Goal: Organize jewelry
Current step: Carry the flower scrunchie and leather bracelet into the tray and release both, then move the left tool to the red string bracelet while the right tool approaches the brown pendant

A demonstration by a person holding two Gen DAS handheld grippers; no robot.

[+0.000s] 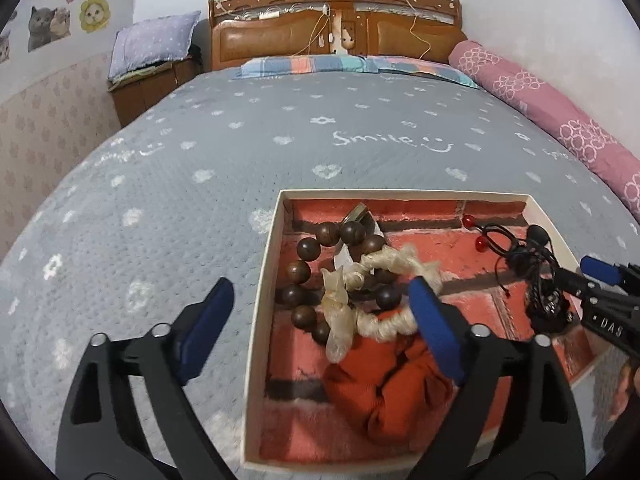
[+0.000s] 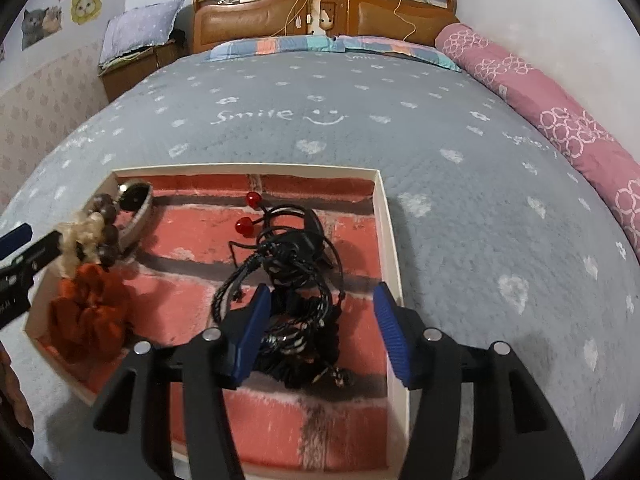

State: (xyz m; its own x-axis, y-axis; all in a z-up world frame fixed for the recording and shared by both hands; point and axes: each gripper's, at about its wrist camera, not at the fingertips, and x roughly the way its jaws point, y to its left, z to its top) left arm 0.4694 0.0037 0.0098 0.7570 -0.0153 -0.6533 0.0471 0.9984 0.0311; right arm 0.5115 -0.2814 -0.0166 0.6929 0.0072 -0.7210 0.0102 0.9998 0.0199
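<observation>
Both sets of jaws stand spread, nothing pinched. My left gripper straddles the near left wall of the shallow white cardboard box with red brick-pattern lining; under it, in the left half, lie the dark wooden bead bracelet, the cream ruffled scrunchie and the rust-orange fabric scrunchie. My right gripper hovers over the tangle of black cords and hair ties with two red beads, resting in the right half. Grey heart-print bedspread around the box shows no loose pieces. Judgement: sorting looks near finished; only tidying left.
</observation>
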